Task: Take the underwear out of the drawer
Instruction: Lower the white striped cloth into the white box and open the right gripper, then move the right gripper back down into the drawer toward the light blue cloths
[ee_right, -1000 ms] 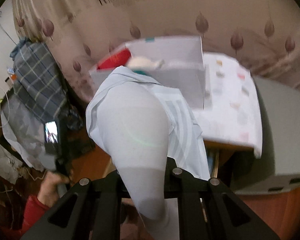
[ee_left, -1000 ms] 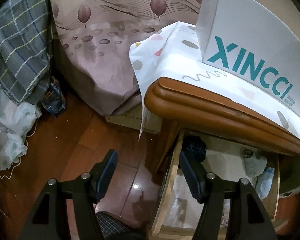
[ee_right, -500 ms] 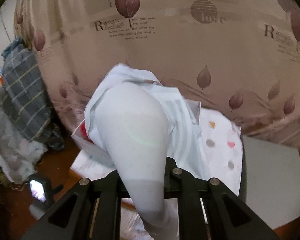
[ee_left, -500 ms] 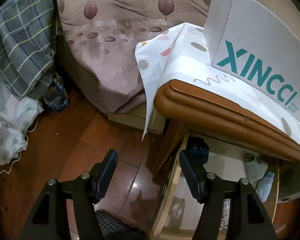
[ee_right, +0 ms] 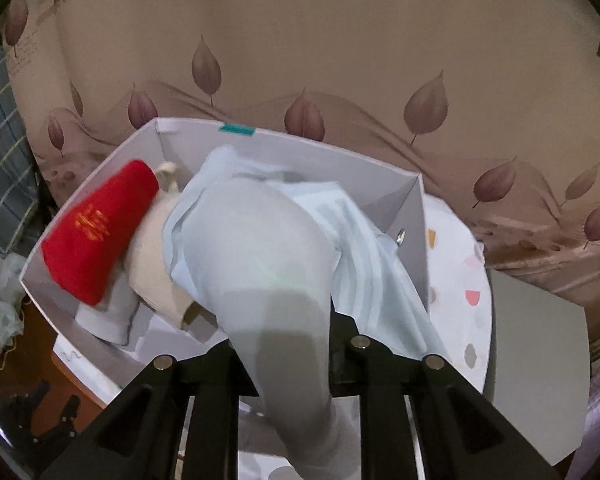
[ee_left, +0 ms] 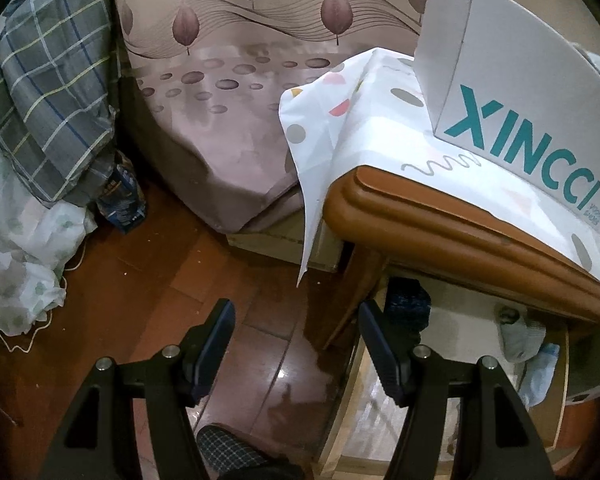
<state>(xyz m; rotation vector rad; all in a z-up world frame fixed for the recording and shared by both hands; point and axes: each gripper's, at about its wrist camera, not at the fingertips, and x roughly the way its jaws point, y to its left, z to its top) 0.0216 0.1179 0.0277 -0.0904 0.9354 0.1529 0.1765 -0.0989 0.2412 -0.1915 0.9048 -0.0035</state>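
Observation:
My right gripper [ee_right: 284,340] holds a pale blue striped pair of underwear [ee_right: 260,248] over the open white box [ee_right: 380,168]. Its jaws are opening, with the cloth still bunched between them and draping into the box. A red pouch [ee_right: 96,232] and a beige garment [ee_right: 152,264] lie inside the box. In the left wrist view the open wooden drawer [ee_left: 352,392] shows below the nightstand top, holding a dark blue garment [ee_left: 408,304], a grey-white one [ee_left: 520,336] and a light blue one [ee_left: 540,376]. My left gripper [ee_left: 296,312] is open and empty above the drawer's left edge.
The white box [ee_left: 520,92] stands on a dotted cloth [ee_left: 340,120] covering the nightstand top [ee_left: 440,216]. A bed with a leaf-print sheet [ee_left: 228,120] is behind. Plaid bedding [ee_left: 48,88] and a bottle [ee_left: 120,196] sit at the left on the wooden floor. A slippered foot [ee_left: 228,452] is below.
My right gripper has carried the underwear sideways from in front of the nightstand to above the white box. The left gripper has stayed where it was, still open.

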